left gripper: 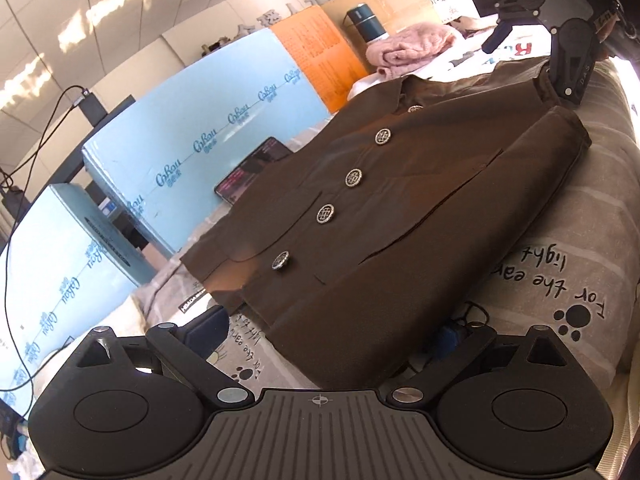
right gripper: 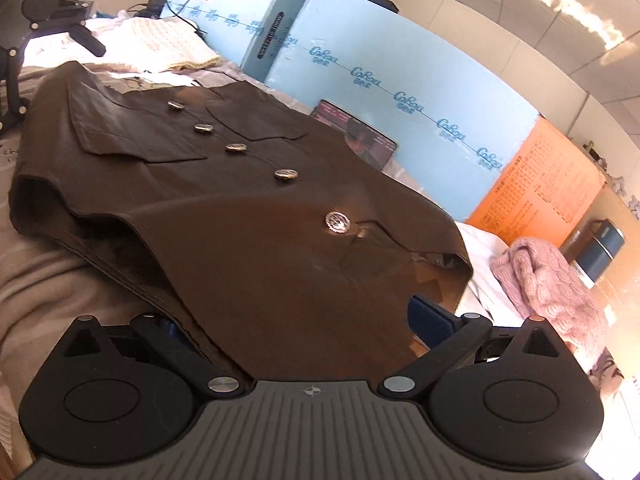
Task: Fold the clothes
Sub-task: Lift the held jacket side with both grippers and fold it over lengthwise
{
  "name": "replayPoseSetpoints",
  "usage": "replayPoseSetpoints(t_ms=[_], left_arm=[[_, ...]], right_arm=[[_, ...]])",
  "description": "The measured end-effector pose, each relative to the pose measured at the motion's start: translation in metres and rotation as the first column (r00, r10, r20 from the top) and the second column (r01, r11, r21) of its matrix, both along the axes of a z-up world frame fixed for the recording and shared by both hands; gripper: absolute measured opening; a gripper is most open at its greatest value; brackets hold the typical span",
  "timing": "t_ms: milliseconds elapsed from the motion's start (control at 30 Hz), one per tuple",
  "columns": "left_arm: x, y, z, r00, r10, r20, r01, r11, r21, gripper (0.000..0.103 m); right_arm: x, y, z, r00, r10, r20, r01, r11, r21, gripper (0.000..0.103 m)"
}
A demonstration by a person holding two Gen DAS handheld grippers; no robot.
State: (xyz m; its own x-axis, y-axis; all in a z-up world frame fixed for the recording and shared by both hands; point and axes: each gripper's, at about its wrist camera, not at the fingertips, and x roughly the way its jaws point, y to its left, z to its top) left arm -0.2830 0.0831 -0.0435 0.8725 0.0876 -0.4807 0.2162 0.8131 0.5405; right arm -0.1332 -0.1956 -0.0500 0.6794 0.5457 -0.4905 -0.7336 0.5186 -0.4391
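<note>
A dark brown jacket (left gripper: 400,208) with several metal buttons (left gripper: 353,178) lies face up on a grey printed sheet (left gripper: 568,240). My left gripper (left gripper: 326,332) sits at the hem, open wide, and the hem runs in between its blue-padded fingers (left gripper: 204,328). At the collar end my right gripper (right gripper: 302,322) is also open wide, with the jacket (right gripper: 240,216) spread between its fingers (right gripper: 432,316). Each gripper shows in the other's view: the right gripper (left gripper: 530,68) by the shoulder, the left gripper (right gripper: 54,84) by the far hem.
Blue foam boards (left gripper: 192,136) and an orange board (left gripper: 316,52) wall off one side. A lit tablet (left gripper: 256,168) lies beside the jacket. A pink knit (left gripper: 412,48) and a teal flask (left gripper: 366,20) sit past the collar. A cream knit (right gripper: 168,40) lies past the hem.
</note>
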Motion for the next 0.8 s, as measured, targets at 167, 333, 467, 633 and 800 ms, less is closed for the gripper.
replayPoseSetpoints(t_ms=[167,333,467,633,800], left_arm=[[0.003,-0.009,-0.005,0.991,-0.130,-0.031,0.130,0.991,-0.003,0.042],[-0.006,-0.006,-0.001,0.984,-0.172,-0.049,0.169,0.984,-0.056,0.020],[-0.025,-0.007,0.005,0.982,-0.185,-0.034,0.181,0.979,-0.093,0.018],[-0.060,-0.014,0.022,0.976,-0.216,-0.014,0.212,0.968,-0.133,0.018],[-0.084,-0.010,0.043,0.976,-0.209,0.067,0.218,0.961,-0.172,0.018]], right_arm=[[-0.010,0.000,-0.008,0.999,0.041,-0.029,-0.039,0.998,0.045,0.030],[-0.021,-0.002,-0.007,0.996,0.076,-0.041,-0.074,0.996,0.050,0.012],[-0.032,-0.009,0.003,0.993,0.102,-0.061,-0.097,0.992,0.076,0.008],[-0.064,-0.020,0.020,0.988,0.144,-0.051,-0.138,0.985,0.099,0.006],[-0.093,-0.037,0.040,0.986,0.164,0.009,-0.164,0.978,0.133,0.006]])
